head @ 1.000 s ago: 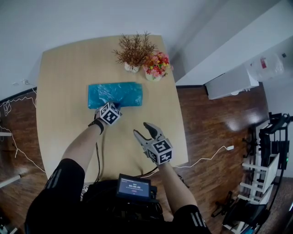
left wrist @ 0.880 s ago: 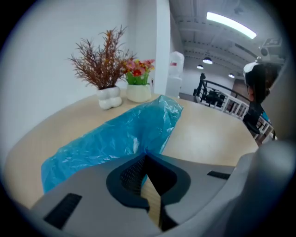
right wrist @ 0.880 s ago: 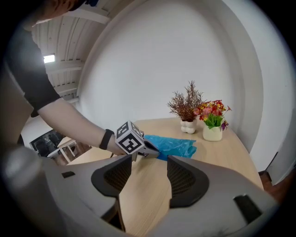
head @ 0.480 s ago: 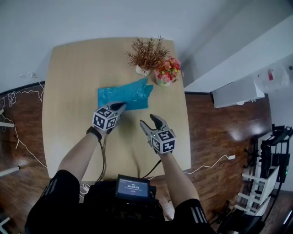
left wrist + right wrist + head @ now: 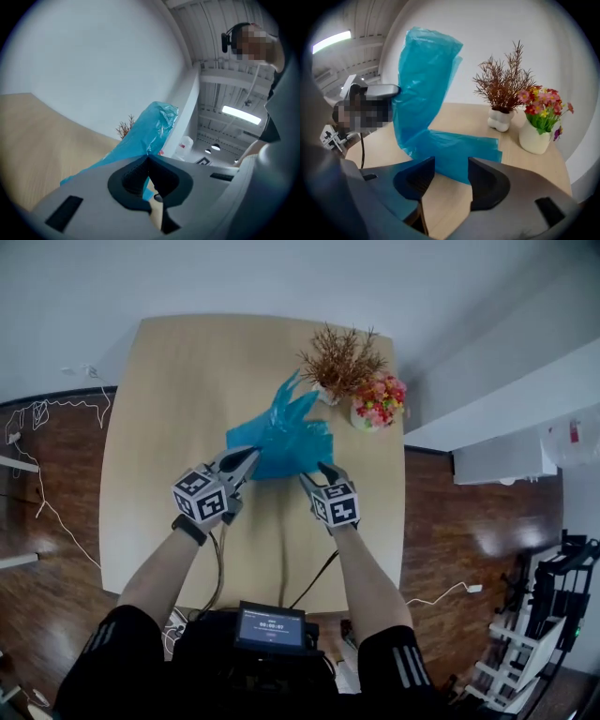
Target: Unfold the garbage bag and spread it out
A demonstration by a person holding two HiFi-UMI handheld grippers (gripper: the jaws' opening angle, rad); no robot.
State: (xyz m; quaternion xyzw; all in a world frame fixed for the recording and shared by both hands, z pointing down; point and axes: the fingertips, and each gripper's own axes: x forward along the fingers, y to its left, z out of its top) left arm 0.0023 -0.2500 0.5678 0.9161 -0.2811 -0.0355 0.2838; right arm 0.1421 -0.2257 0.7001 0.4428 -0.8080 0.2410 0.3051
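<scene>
Our left gripper point(image 5: 251, 457) is clamped on one edge of the bag point(image 5: 286, 437), holding it raised. Our right gripper point(image 5: 314, 474) gapes empty, and the bag's lower fold lies just beyond its jaws. It looks like light, limp, slippery film, so we'd pinch that near edge.

We lift the bag's fold off the table

Our left gripper point(image 5: 248, 457), clamped on the blue garbage bag point(image 5: 286, 437), has risen from the wooden table point(image 5: 169, 409) and rolled. Part of the bag, which lay flat as a folded rectangle a second ago, now stands up in a crumpled sheet. Our right gripper point(image 5: 317, 476) has moved farther out to the bag's near edge, jaws apart on nothing.
</scene>
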